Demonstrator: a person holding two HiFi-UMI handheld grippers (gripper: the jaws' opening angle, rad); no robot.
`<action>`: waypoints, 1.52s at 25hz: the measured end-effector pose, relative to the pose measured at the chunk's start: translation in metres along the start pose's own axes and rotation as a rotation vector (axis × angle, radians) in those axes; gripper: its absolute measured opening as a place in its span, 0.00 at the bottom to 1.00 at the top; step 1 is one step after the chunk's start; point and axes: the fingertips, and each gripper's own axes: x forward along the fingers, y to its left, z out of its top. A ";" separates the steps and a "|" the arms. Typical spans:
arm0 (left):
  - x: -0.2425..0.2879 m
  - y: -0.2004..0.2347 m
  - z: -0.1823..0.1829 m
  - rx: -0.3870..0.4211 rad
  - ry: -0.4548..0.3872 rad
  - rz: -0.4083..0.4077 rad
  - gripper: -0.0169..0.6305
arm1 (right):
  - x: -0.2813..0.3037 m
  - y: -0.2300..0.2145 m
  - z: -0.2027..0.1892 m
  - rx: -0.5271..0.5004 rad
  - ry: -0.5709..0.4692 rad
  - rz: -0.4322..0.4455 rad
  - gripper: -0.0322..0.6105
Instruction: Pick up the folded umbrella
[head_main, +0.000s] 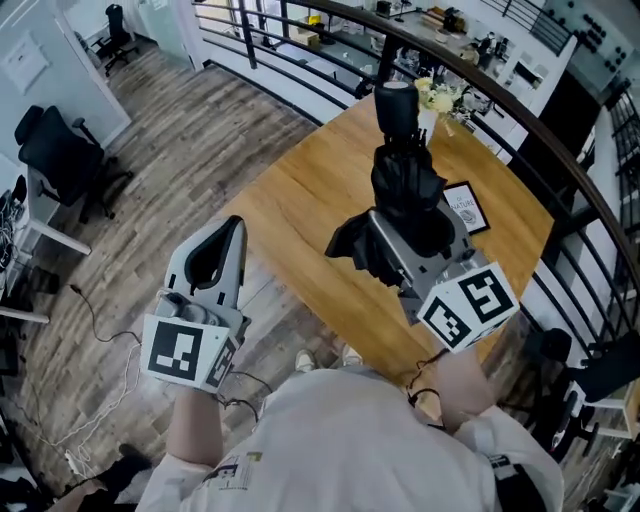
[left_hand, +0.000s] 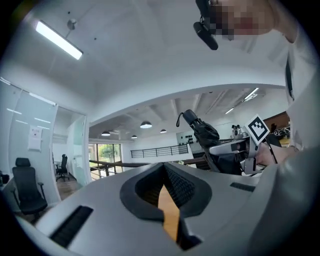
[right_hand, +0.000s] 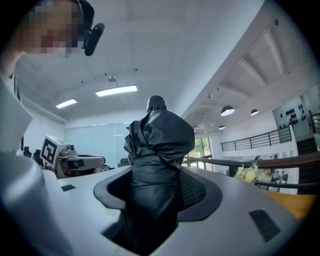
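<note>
pale shirt shoulders (head_main: 340, 440) of the person fill the bottom of the head view; just beyond them sit two grey handheld grippers with marker cubes. the right gripper (head_main: 400, 240) is clamped around the middle of the black folded fabric umbrella (head_main: 405, 180), which stands upright in the grip, clear above the round wooden table (head_main: 290, 210) — the pick-up looks essentially made; a mid-body hold likely keeps it balanced. the left gripper (head_main: 228, 240) is pressed closed on nothing, off to the side over the plank floor (head_main: 150, 130), seemingly just kept out of the way. hidden: the umbrella's lower end sinks into the jaw cavity in the right gripper view, and loose folds cover the pads; whether its blocky top is handle or tip is unclear; print on the small black-framed card (head_main: 466, 207) is too small to read.
</note>
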 end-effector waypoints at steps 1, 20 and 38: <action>-0.002 -0.003 0.010 0.026 -0.021 -0.006 0.05 | -0.008 0.002 0.009 -0.005 -0.029 -0.005 0.48; -0.030 -0.025 0.008 0.025 -0.043 0.040 0.05 | -0.077 0.017 0.015 -0.093 -0.075 -0.062 0.48; -0.024 -0.033 0.003 0.020 -0.007 -0.006 0.05 | -0.069 0.017 0.017 -0.089 -0.076 -0.028 0.48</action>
